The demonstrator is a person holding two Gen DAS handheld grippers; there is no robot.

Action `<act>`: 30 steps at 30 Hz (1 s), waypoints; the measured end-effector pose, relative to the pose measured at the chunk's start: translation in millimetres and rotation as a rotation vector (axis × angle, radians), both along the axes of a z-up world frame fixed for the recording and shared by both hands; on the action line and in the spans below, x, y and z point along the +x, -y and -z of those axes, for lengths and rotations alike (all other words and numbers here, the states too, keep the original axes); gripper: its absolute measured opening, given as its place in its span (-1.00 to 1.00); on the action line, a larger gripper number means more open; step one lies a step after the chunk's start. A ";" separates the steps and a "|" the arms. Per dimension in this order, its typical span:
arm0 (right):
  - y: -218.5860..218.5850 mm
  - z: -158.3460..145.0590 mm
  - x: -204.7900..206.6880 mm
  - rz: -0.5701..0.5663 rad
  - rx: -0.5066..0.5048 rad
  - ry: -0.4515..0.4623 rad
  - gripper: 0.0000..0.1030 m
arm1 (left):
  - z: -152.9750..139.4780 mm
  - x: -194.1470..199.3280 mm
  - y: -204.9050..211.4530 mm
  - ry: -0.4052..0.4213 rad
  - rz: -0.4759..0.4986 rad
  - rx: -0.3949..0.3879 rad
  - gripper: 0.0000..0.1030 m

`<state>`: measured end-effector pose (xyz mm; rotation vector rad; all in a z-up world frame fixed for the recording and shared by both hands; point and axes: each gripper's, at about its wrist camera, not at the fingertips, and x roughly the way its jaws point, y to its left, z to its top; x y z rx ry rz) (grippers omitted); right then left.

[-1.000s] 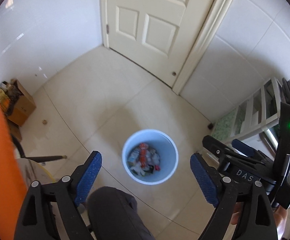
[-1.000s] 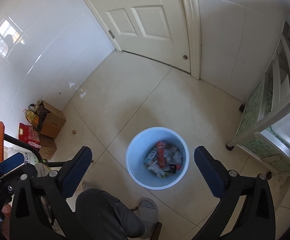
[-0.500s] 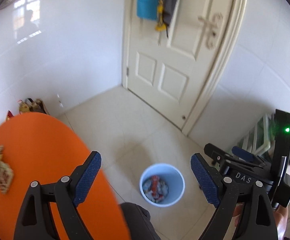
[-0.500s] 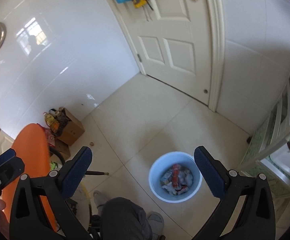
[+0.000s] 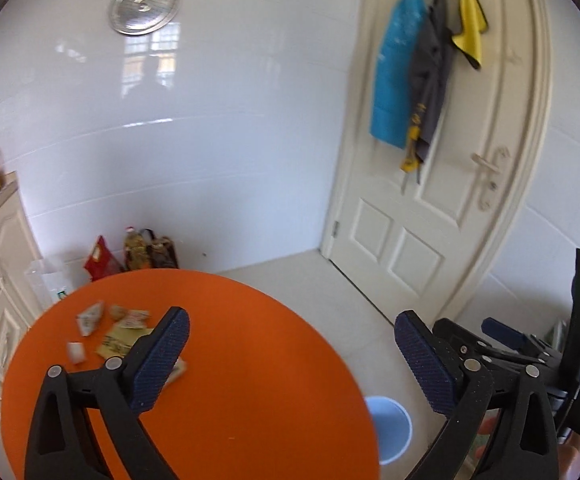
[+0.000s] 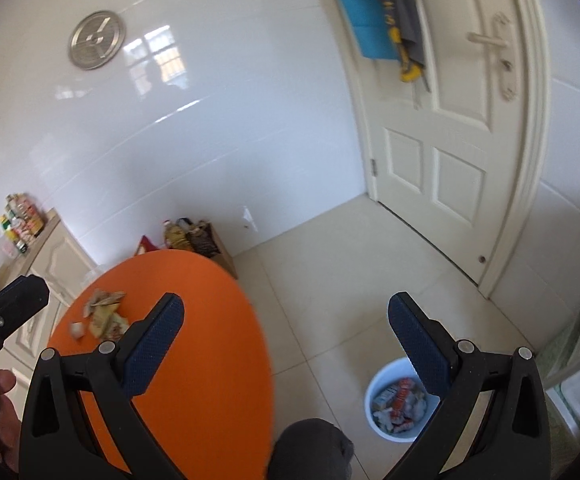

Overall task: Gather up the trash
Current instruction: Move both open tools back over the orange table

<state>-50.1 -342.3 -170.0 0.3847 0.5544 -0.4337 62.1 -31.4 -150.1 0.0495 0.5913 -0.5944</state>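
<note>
Well, wrappers: print unreadable.

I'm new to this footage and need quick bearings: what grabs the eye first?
The round orange table at lower left, with scraps of trash on its far side. To its right on the floor stands a pale blue bin holding wrappers. Both grippers, left and right, are open and empty.

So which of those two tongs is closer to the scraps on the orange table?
The left tongs, I'd judge: their left finger overlaps the scraps on the orange table. The right tongs hang further right, between the table edge and the blue bin on the floor.
</note>
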 end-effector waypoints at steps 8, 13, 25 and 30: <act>-80.3 -28.4 52.8 -0.177 -0.084 0.027 1.00 | -7.9 -36.4 -97.0 0.033 -0.188 -0.059 0.98; -119.9 -40.5 70.6 -0.263 -0.127 0.047 1.00 | -8.1 -60.9 -140.7 0.053 -0.293 -0.076 0.98; -190.5 -55.3 89.8 -0.419 -0.204 0.082 1.00 | 3.3 -81.7 -182.7 0.055 -0.421 -0.063 0.98; -203.9 -38.1 106.3 -0.482 -0.226 0.035 1.00 | 21.7 -67.3 -188.0 0.014 -0.449 -0.036 0.98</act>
